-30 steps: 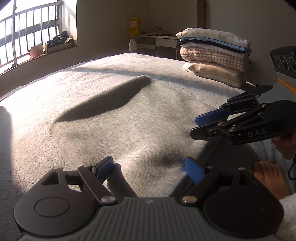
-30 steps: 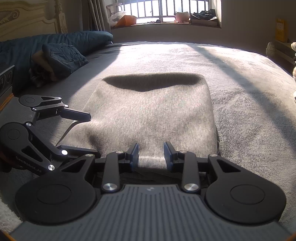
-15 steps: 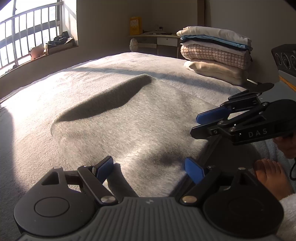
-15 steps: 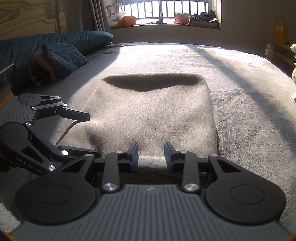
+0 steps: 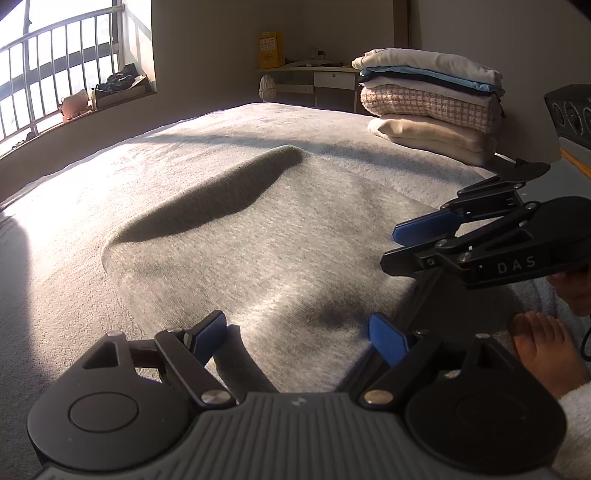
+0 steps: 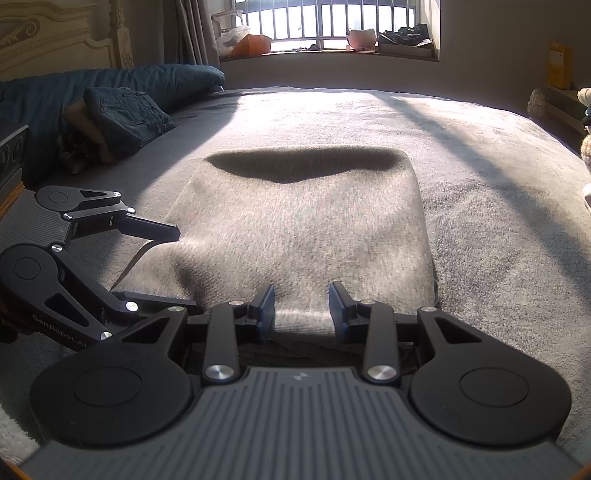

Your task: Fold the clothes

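Observation:
A grey folded garment (image 5: 258,251) lies flat on the grey bed cover (image 5: 92,206), with a dark shadow across its far end. My left gripper (image 5: 297,332) stands wide open over the garment's near left corner, nothing pressed between its blue pads (image 5: 386,338). From the right wrist the same garment (image 6: 303,221) is seen lengthwise. My right gripper (image 6: 302,301) is open with a narrower gap, and the garment's near edge lies between its fingers without being pinched. Each gripper shows in the other's view: the right gripper (image 5: 410,245) and the left gripper (image 6: 181,269).
A stack of folded clothes (image 5: 428,103) sits at the bed's far right corner. Folded jeans (image 6: 125,114) and a dark blue duvet (image 6: 147,79) lie at the left by the headboard. A person's bare skin and fluffy white cuff (image 5: 543,347) are at the right. A desk (image 5: 314,81) and barred window (image 6: 332,22) are beyond.

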